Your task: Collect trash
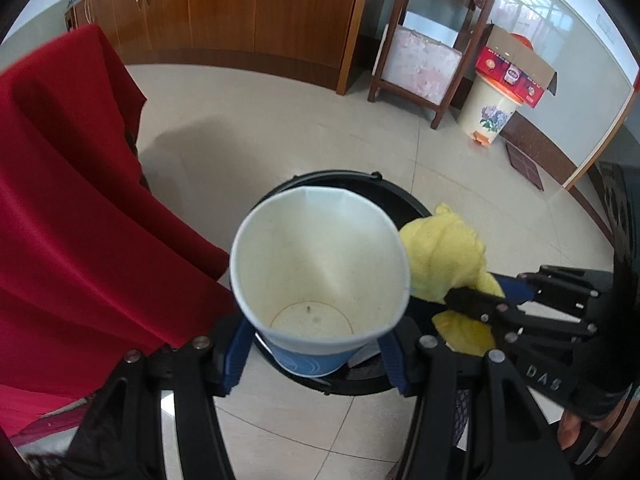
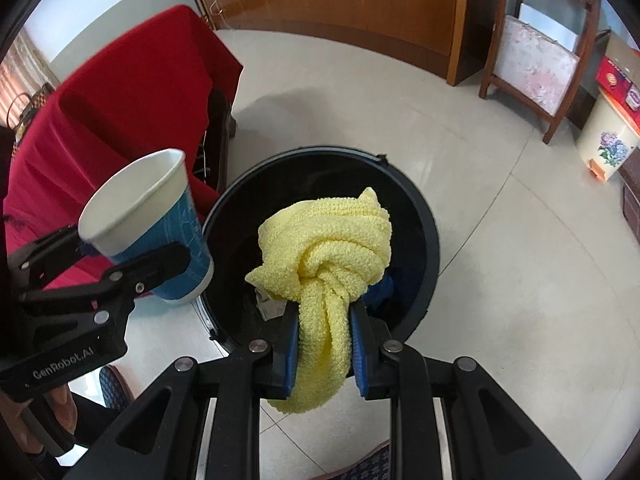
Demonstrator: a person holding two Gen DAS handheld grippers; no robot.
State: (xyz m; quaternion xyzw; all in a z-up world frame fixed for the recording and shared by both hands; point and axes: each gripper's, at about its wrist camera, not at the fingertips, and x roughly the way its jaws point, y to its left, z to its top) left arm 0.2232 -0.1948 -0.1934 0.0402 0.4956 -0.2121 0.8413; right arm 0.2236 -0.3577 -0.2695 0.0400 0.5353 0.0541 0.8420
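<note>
Left wrist view: my left gripper [image 1: 316, 344] is clamped on the cup [image 1: 320, 264], its blue pads pressing the cup's lower walls. The cup looks empty and hangs right over the black bin [image 1: 404, 196] on the floor. Beside it my right gripper [image 1: 464, 300] holds the yellow cloth [image 1: 444, 252], also above the bin's rim.

Right wrist view: the right gripper [image 2: 324, 348] is closed tight on the knotted cloth [image 2: 332, 248], which sits over the bin's [image 2: 424, 216] open mouth. The cup [image 2: 148, 224] in the left gripper [image 2: 132, 256] appears just left of the rim here. Some scraps already lie at the bin's bottom.

As I judge it, both pieces are picked up and carried over; what is left is to let them go into the bin.
</note>
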